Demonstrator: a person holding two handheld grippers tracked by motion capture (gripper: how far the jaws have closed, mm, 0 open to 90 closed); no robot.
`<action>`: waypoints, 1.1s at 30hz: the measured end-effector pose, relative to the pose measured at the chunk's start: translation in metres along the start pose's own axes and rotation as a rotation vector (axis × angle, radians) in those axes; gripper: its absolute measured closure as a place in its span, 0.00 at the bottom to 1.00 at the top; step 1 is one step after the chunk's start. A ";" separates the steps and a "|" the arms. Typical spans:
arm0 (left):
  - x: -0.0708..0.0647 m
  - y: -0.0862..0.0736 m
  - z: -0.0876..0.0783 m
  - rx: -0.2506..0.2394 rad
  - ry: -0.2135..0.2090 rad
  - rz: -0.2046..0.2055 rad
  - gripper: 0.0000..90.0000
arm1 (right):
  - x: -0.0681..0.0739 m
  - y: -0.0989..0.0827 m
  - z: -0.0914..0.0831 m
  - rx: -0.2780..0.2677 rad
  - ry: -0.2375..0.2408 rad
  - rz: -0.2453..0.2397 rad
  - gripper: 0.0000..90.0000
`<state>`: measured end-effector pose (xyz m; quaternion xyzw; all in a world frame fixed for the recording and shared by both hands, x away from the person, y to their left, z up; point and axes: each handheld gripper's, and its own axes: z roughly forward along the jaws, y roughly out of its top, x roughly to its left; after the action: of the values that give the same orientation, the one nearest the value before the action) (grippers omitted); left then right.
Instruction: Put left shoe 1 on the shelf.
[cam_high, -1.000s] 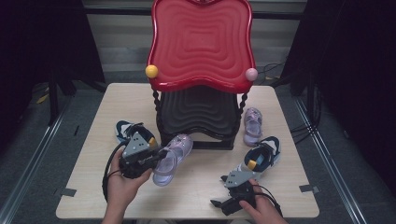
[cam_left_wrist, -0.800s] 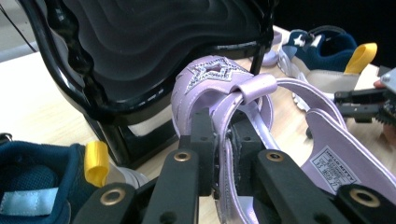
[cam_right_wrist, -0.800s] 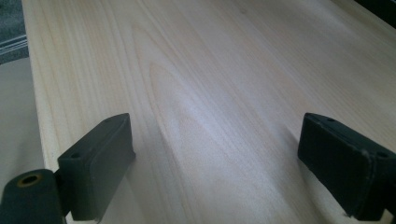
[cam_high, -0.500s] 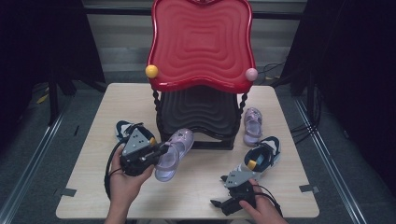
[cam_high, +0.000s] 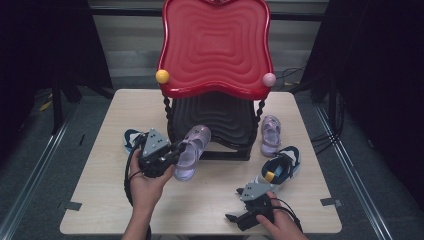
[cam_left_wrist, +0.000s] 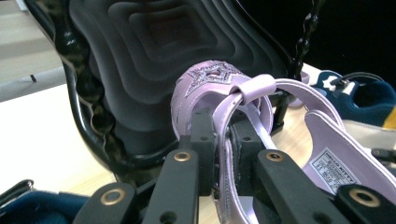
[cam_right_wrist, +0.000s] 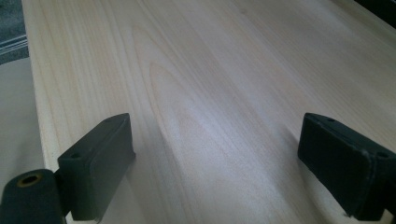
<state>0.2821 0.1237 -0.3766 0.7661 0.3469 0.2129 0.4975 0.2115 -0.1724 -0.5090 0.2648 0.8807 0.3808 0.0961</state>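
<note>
While the left gripper (cam_high: 172, 152) jaws clench the lilac sandal (cam_left_wrist: 243, 121) by its soft heel strap, it hangs tilted just before the rack's black lower shelf (cam_left_wrist: 154, 56) — light, floppy, likely to swing; the right gripper (cam_right_wrist: 215, 154) jaws gape over bare desk (cam_right_wrist: 210, 70).

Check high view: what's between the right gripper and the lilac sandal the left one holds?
Bare tabletop. In the high view nothing lies between the right gripper and the lilac sandal held by the left gripper; the navy sandal sits off to the side.
</note>
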 end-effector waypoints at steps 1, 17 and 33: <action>-0.001 0.001 0.002 0.004 0.006 0.003 0.92 | 0.000 0.000 0.000 0.000 0.000 0.000 0.11; -0.005 0.017 0.029 -0.044 0.099 -0.008 0.92 | 0.000 0.000 0.000 -0.001 0.000 0.000 0.11; -0.009 0.035 0.060 -0.106 0.180 -0.005 0.92 | 0.000 0.000 0.000 -0.004 -0.001 -0.004 0.11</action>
<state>0.3278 0.0706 -0.3695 0.7156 0.3806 0.2976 0.5045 0.2118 -0.1725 -0.5091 0.2632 0.8805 0.3820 0.0975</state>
